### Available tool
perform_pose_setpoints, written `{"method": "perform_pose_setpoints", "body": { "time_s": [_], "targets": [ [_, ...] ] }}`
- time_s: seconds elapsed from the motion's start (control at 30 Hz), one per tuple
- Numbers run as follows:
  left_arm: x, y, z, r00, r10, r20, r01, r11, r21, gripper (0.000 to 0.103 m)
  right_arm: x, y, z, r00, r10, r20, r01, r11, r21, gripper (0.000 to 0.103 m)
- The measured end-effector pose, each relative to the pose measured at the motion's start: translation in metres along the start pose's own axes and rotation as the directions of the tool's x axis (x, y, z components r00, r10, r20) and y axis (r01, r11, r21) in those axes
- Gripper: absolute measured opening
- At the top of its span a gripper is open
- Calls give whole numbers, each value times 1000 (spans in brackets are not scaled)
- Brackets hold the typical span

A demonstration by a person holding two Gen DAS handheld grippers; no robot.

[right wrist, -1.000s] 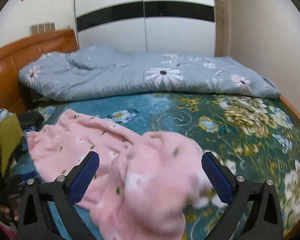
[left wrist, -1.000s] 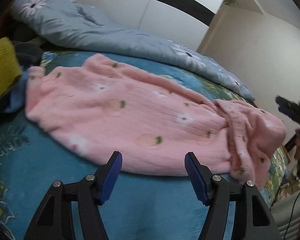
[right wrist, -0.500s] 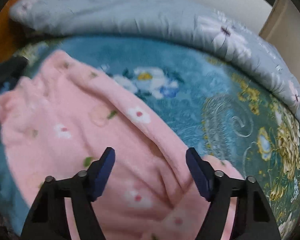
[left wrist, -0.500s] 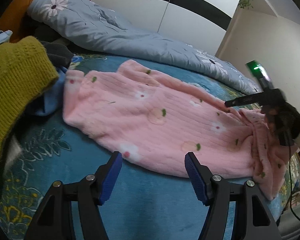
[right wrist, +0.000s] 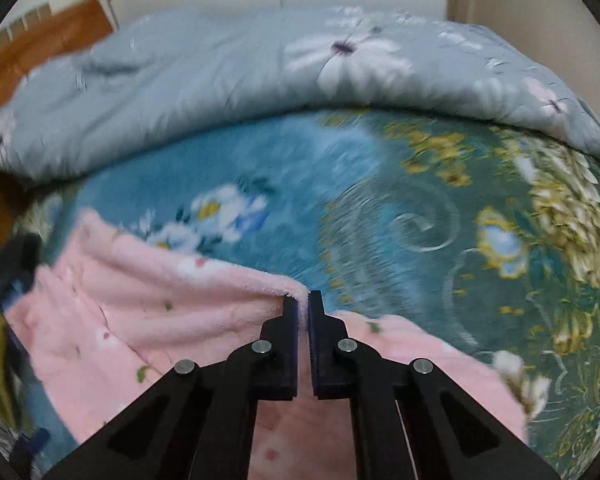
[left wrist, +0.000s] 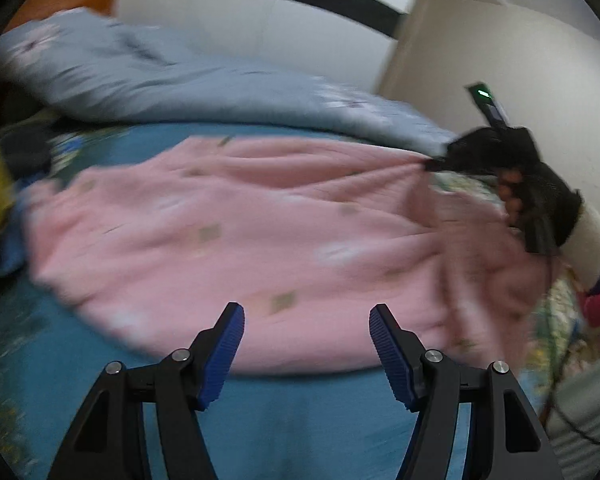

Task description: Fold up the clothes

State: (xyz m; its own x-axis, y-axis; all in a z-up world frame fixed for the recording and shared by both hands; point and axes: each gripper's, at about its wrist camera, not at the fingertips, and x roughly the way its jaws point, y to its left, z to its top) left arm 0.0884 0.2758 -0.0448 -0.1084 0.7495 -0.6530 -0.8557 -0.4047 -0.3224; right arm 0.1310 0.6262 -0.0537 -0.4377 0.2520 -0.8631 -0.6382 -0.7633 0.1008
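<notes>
Now my right gripper (right wrist: 303,304) is pinching the far edge of the pink fleece garment (left wrist: 236,240) lying on the blue floral blanket (right wrist: 380,208), while my left gripper (left wrist: 306,330) is hovering wide apart.

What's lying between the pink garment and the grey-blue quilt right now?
Only a strip of the teal floral blanket separates the pink garment from the grey-blue quilt, clearest in the right wrist view.

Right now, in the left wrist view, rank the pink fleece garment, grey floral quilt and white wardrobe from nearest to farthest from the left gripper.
1. Pink fleece garment, just beyond the open left gripper.
2. Grey floral quilt, behind it across the bed.
3. White wardrobe, at the back wall.
</notes>
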Motion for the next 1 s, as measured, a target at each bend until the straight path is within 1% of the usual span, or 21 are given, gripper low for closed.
{"method": "perform_pose_setpoints", "body": {
  "time_s": [0.03, 0.1, 0.13, 0.23, 0.3, 0.37, 0.4, 0.47, 0.5, 0.53, 0.57, 0.6, 0.63, 0.67, 0.73, 0.77, 0.83, 0.9, 0.93, 0.97, 1.0],
  "targets": [
    [7, -17, 6, 999, -51, 1, 51, 998, 22, 69, -11, -6, 1, 1000, -7, 20, 7, 1000, 4, 4],
    [25, -48, 17, 993, -119, -13, 119, 990, 73, 69, -33, -22, 2, 998, -18, 61, 16, 1000, 20, 4],
    [39, -70, 24, 988, -153, -24, 155, 982, 111, 69, -44, -29, 1, 997, -23, 80, 20, 999, 31, 4],
    [73, -112, 39, 973, -224, -64, 231, 957, 172, 69, -72, -50, -1, 991, -33, 131, 26, 998, 61, 3],
    [103, -139, 51, 964, -244, -104, 260, 946, 192, 69, -89, -64, -4, 986, -51, 159, 41, 997, 70, 3],
    [123, -153, 60, 957, -262, -127, 283, 940, 190, 69, -105, -81, -10, 981, -74, 181, 61, 995, 76, 3],
    [132, -159, 65, 950, -279, -141, 301, 937, 177, 69, -109, -90, -14, 979, -79, 190, 64, 994, 84, 3],
    [146, -166, 72, 926, -333, -176, 359, 922, 143, 69, -118, -106, -21, 974, -89, 208, 70, 993, 99, 3],
    [150, -171, 73, 922, -338, -187, 365, 921, 137, 68, -123, -114, -24, 972, -95, 217, 73, 992, 107, 3],
    [154, -176, 73, 919, -342, -197, 371, 919, 132, 62, -126, -124, -28, 969, -104, 223, 79, 990, 120, 3],
    [155, -181, 73, 924, -328, -195, 358, 921, 151, 54, -127, -131, -30, 968, -109, 224, 81, 988, 130, 4],
    [156, -187, 73, 930, -313, -192, 346, 923, 169, 36, -129, -139, -33, 967, -114, 226, 81, 986, 147, 3],
    [156, -192, 72, 936, -293, -193, 328, 925, 189, 31, -130, -146, -35, 966, -116, 230, 81, 984, 159, 3],
    [155, -196, 73, 940, -284, -188, 321, 923, 210, 28, -132, -153, -36, 964, -119, 237, 77, 981, 178, 4],
    [148, -202, 76, 951, -264, -163, 299, 922, 248, 17, -137, -168, -37, 959, -125, 253, 69, 974, 217, 3],
    [144, -203, 80, 957, -250, -144, 281, 921, 268, 15, -139, -175, -37, 957, -128, 262, 65, 970, 236, 3],
    [128, -203, 107, 978, -203, -52, 209, 924, 321, 13, -151, -188, -34, 945, -146, 292, 63, 959, 275, 3],
    [108, -202, 135, 986, -159, 47, 132, 925, 357, 12, -168, -200, -30, 927, -175, 331, 67, 947, 314, 3],
    [97, -200, 150, 985, -139, 99, 94, 926, 367, 12, -180, -206, -28, 914, -198, 355, 75, 940, 332, 3],
    [79, -196, 170, 978, -136, 158, 71, 930, 361, 12, -191, -212, -26, 899, -221, 378, 82, 933, 350, 3],
    [62, -191, 190, 967, -132, 217, 48, 934, 353, 12, -203, -218, -24, 882, -246, 402, 90, 925, 369, 0]
  ]
}}
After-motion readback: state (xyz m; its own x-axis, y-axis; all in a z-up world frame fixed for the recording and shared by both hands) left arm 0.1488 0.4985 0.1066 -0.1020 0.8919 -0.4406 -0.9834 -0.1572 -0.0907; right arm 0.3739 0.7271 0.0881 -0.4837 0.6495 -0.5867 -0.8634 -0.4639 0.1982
